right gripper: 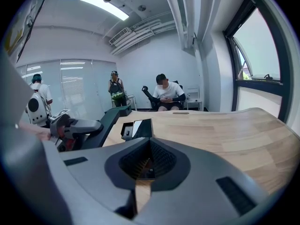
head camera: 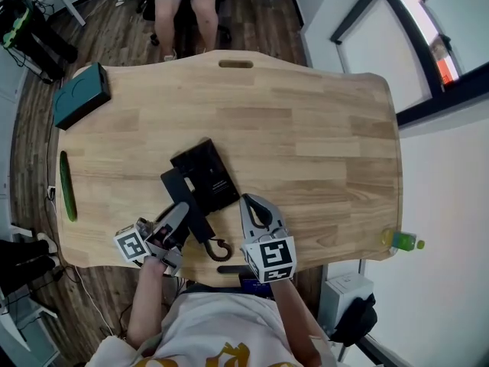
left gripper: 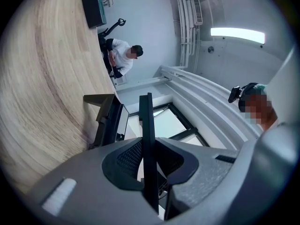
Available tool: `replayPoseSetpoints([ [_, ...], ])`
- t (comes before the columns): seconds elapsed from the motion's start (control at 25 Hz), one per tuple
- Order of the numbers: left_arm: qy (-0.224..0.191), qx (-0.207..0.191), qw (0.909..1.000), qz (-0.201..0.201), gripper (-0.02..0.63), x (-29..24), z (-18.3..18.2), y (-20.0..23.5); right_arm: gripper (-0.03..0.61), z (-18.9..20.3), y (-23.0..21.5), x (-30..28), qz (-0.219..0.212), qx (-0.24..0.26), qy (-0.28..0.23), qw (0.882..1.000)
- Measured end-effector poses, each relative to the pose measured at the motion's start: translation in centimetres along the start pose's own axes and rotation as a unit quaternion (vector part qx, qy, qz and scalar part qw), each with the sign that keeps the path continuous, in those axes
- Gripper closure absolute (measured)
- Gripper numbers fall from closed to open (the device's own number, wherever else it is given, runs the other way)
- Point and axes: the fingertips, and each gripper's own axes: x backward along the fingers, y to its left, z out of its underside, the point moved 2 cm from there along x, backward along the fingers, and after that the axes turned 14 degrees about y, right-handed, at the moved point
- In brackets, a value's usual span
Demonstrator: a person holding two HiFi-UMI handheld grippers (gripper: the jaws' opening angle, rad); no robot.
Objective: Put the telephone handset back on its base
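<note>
The black telephone base (head camera: 208,173) lies flat near the table's middle front. The black handset (head camera: 174,183) slants along the base's left side, and its coiled cord (head camera: 220,249) curls by the front edge. My left gripper (head camera: 182,209) is shut on the handset. In the left gripper view the handset (left gripper: 146,116) is a thin dark bar clamped between the jaws of the left gripper (left gripper: 148,146), with the base (left gripper: 110,122) beyond. My right gripper (head camera: 247,200) rests just right of the base, shut on nothing. In its own view the right gripper (right gripper: 149,143) faces the base (right gripper: 137,128).
A teal box (head camera: 82,95) sits at the table's far left corner. A long green object (head camera: 68,186) lies along the left edge. A green bottle (head camera: 401,241) stands at the right edge. A person (head camera: 187,4) sits beyond the far side of the wooden table (head camera: 321,136).
</note>
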Motion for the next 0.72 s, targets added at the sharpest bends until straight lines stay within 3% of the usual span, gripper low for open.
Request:
replayPoseSetpoints([
  [0.2, -0.004, 0.004, 1.0, -0.004, 0.537, -0.2, -0.4, 1.0, 0.575, 0.1, -0.2, -1.0, -0.005, 0.001, 0.008, 1.0],
  [0.44, 0.017, -0.018, 0.9995, -0.018, 0.537, -0.5, -0.3, 2.1, 0.575, 0.2, -0.5, -1.9, -0.006, 0.0, 0.019, 1.0],
  [0.72, 0.01, 0.0, 0.9997, -0.022, 0.537, -0.7, -0.5, 3.3, 0.575, -0.1, -0.8, -2.4, -0.01, -0.001, 0.025, 1.0],
])
